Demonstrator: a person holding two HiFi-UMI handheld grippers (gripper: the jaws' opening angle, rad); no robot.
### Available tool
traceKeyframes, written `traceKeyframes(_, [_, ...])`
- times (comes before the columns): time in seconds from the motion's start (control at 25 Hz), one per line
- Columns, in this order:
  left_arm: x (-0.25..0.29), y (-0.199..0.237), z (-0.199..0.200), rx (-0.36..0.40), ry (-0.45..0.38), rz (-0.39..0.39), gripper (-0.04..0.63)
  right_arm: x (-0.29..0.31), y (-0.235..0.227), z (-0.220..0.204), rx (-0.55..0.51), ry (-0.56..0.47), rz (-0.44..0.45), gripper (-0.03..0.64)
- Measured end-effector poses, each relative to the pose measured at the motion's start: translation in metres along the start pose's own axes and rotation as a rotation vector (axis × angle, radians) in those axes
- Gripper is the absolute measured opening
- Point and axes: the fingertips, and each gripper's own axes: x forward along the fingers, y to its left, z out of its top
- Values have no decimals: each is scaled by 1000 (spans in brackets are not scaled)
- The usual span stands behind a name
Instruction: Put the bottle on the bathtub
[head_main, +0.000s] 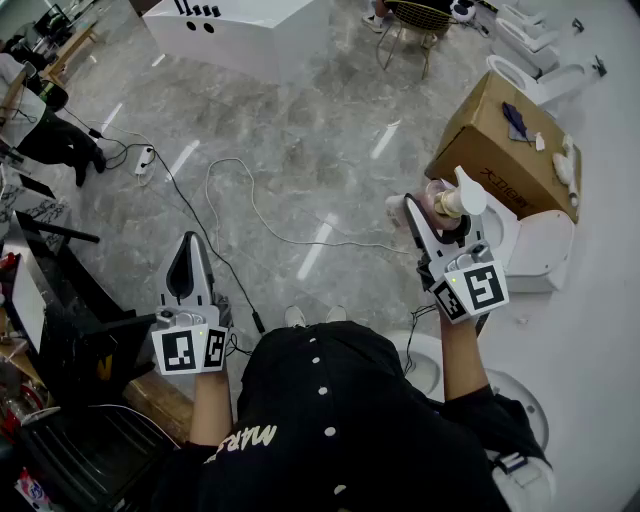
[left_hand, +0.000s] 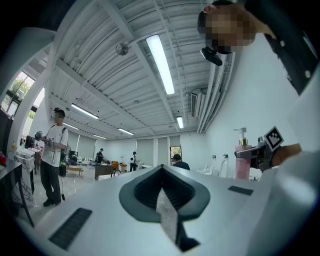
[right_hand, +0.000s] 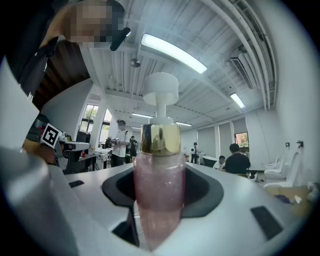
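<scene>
A pink pump bottle (right_hand: 159, 190) with a gold collar and white pump head stands upright between the jaws of my right gripper (right_hand: 159, 222), which is shut on it. In the head view the bottle (head_main: 447, 204) is held at the right, above the floor, in the right gripper (head_main: 428, 222). My left gripper (head_main: 189, 250) is at the lower left, shut with nothing in it; its jaws meet in the left gripper view (left_hand: 162, 197). The bottle (left_hand: 242, 161) also shows far right there. A white tub-like block (head_main: 240, 35) with black fittings stands far off at the top.
A cardboard box (head_main: 500, 150) lies just beyond the right gripper, with white toilets (head_main: 535, 250) beside and below it. Cables (head_main: 260, 215) and a power strip (head_main: 146, 158) trail over the grey marble floor. Dark equipment and tables (head_main: 60, 330) crowd the left edge.
</scene>
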Motion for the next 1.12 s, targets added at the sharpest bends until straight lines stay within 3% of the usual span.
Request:
traceKeyframes(0.68, [27, -23, -22, -16, 28, 28, 11, 5, -34, -6, 53, -50, 24, 213])
traceKeyframes(1.12, [151, 28, -52, -48, 17, 0, 11, 105, -79, -19, 42, -16, -34, 212])
